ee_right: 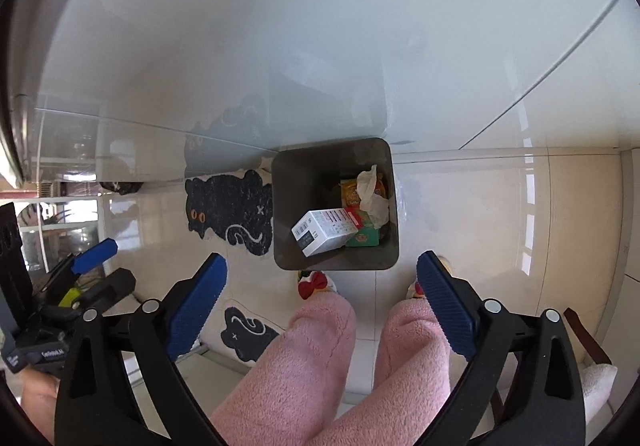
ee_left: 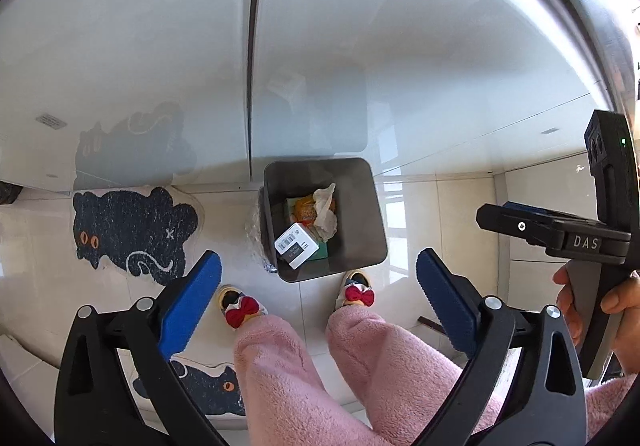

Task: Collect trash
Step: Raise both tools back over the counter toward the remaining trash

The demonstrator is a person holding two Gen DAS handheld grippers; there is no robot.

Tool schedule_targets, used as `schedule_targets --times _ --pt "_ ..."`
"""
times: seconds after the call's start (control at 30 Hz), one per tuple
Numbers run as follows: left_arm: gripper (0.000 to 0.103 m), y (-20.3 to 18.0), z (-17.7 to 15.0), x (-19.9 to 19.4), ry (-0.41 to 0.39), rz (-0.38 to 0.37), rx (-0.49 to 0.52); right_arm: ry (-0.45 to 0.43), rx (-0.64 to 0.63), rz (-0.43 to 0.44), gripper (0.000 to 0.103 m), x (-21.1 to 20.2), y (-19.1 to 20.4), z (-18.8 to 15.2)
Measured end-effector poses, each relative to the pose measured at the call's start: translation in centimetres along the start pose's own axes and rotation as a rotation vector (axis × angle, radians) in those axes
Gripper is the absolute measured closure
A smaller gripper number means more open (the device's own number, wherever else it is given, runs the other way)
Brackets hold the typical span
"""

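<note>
A dark grey square trash bin (ee_left: 360, 205) (ee_right: 288, 205) stands on the tiled floor against white cabinet doors. Inside lie a white box (ee_left: 296, 244) (ee_right: 324, 232), a crumpled tissue (ee_left: 326, 209) (ee_right: 372, 191), an orange packet (ee_left: 304, 209) (ee_right: 350, 191) and a green carton (ee_right: 364, 236). My left gripper (ee_left: 319, 304) is open and empty, held above the floor just short of the bin. My right gripper (ee_right: 322, 306) is open and empty too, above the bin's near edge. The right gripper also shows in the left wrist view (ee_left: 520, 221), and the left in the right wrist view (ee_right: 96, 258).
A black cat-shaped mat (ee_left: 128, 234) (ee_right: 228, 209) lies left of the bin; a second one (ee_left: 208, 390) (ee_right: 246, 334) lies nearer. The person's pink-trousered legs (ee_left: 304, 366) (ee_right: 320, 358) and bow slippers (ee_left: 240, 306) stand before the bin. White cabinet doors (ee_left: 160, 45) rise behind.
</note>
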State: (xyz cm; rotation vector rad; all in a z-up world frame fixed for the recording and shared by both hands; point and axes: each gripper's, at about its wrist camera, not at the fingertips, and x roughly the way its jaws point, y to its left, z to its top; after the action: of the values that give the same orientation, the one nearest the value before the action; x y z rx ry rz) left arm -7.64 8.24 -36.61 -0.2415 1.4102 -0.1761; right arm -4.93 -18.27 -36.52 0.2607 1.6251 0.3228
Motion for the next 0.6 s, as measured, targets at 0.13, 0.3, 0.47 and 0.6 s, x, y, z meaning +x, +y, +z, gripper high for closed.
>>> schedule_targets --times 0.13,0.3,0.47,0.6 --pt "0.008 -2.6 0.6 -5.1 -0.081 -0.022 0.026 -0.077 -0.035 -0.001 0.003 -6.2 -0.1 -1.2" --pt "0.008 -6.2 2.0 -11.8 -0.204 -0.059 0.102 -0.24 -0.051 0.0 0.003 -14.9 -0.5 -1.9" --pt "0.008 -10.1 4.7 -16.1 -0.31 -0.085 0.182 -0.429 -0.081 -0.014 0.003 -22.3 -0.6 0.0" --pt "0.008 -12.6 7.1 -17.5 -0.363 -0.09 0.237 -0.521 -0.069 -0.007 0.003 -26.1 -1.7 3.0"
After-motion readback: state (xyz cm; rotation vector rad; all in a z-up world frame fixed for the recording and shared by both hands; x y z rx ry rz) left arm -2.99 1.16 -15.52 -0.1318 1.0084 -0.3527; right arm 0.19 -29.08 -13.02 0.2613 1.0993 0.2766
